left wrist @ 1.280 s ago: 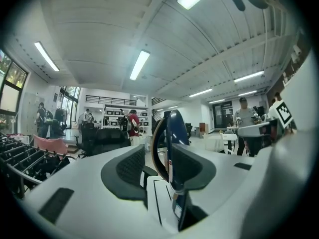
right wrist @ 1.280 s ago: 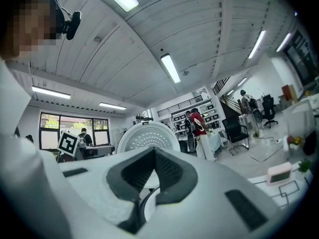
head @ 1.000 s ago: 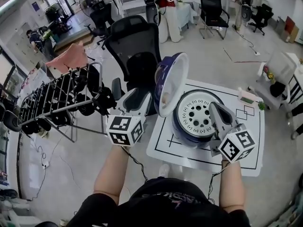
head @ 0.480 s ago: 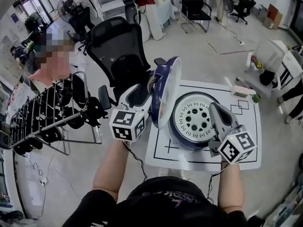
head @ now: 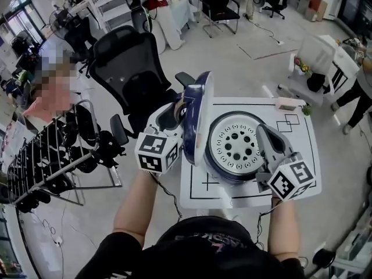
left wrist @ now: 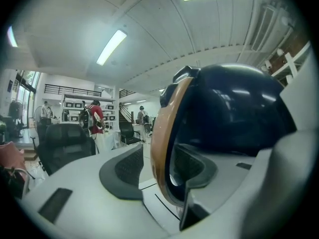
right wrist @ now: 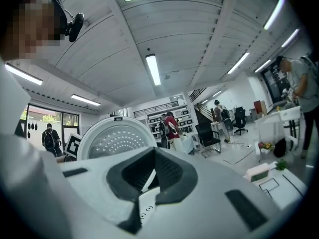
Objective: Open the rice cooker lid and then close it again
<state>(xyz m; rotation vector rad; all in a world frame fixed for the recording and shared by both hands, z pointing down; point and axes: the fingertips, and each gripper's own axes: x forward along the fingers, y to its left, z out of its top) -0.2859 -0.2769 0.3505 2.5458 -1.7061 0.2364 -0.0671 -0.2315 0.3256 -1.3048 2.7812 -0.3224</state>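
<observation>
Straddling the lid (head: 195, 118) with the left gripper (head: 178, 113), jaws spread, just closing in (orange rim between them, one pad clear). Standing it upright on edge, inside facing right over the rice cooker (head: 235, 147), near the table's (head: 302, 161) left edge. Hovering the right gripper (head: 263, 133), jaws pressed together, empty, at the cooker's right rim. Failing to read the blurred shirt (head: 203, 246) print.

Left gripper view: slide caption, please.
Left gripper, jaws just closing further, straddles the rim of the raised rice cooker lid.
</observation>
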